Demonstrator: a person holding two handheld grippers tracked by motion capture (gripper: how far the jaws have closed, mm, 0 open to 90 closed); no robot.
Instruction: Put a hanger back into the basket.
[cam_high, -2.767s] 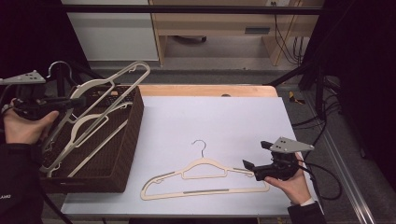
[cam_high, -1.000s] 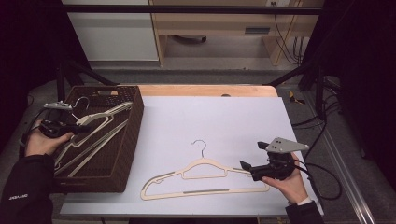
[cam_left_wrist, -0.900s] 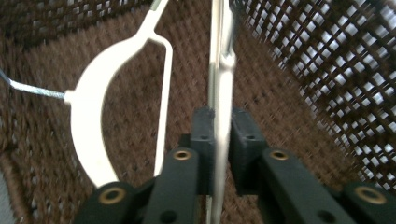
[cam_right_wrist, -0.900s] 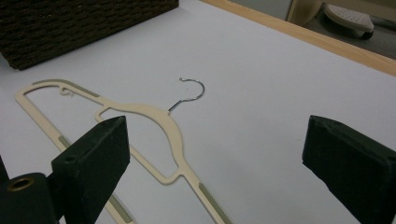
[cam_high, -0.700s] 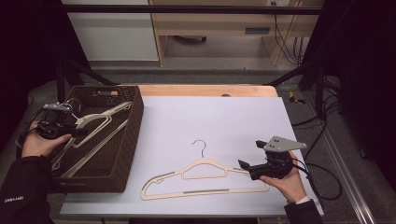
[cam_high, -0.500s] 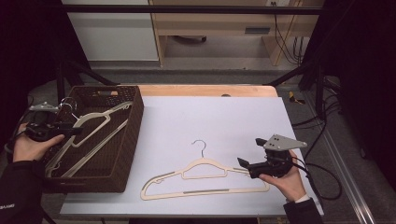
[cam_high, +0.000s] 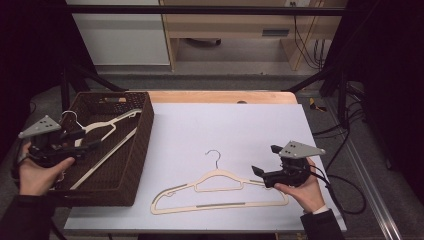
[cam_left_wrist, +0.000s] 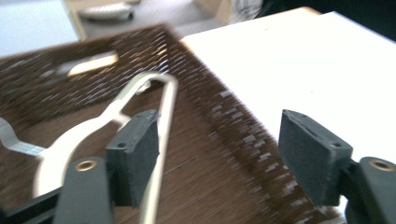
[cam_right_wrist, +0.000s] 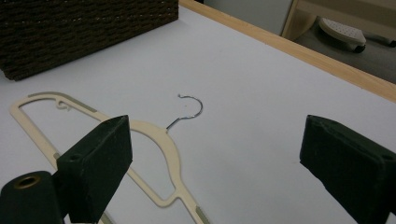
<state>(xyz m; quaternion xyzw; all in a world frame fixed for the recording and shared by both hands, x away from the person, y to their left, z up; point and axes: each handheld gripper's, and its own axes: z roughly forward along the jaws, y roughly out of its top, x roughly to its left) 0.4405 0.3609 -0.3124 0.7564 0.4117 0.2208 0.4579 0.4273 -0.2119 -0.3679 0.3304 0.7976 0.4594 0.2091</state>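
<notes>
While the high view sets the left gripper (cam_high: 82, 141) over the basket (cam_high: 142, 150) where a cream hanger (cam_high: 100, 131) lies, its own view shows jaws just opened, gripping nothing; the right gripper (cam_high: 267, 162) gapes wide beside the table's hanger (cam_high: 220, 192).

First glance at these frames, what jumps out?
A cream hanger with a metal hook lies flat on the white table, right in front of the open right gripper. At the left stands a dark woven basket with another cream hanger lying in it; the left gripper sits over the basket, its jaws having just been opening, with nothing pressed between them.
</notes>
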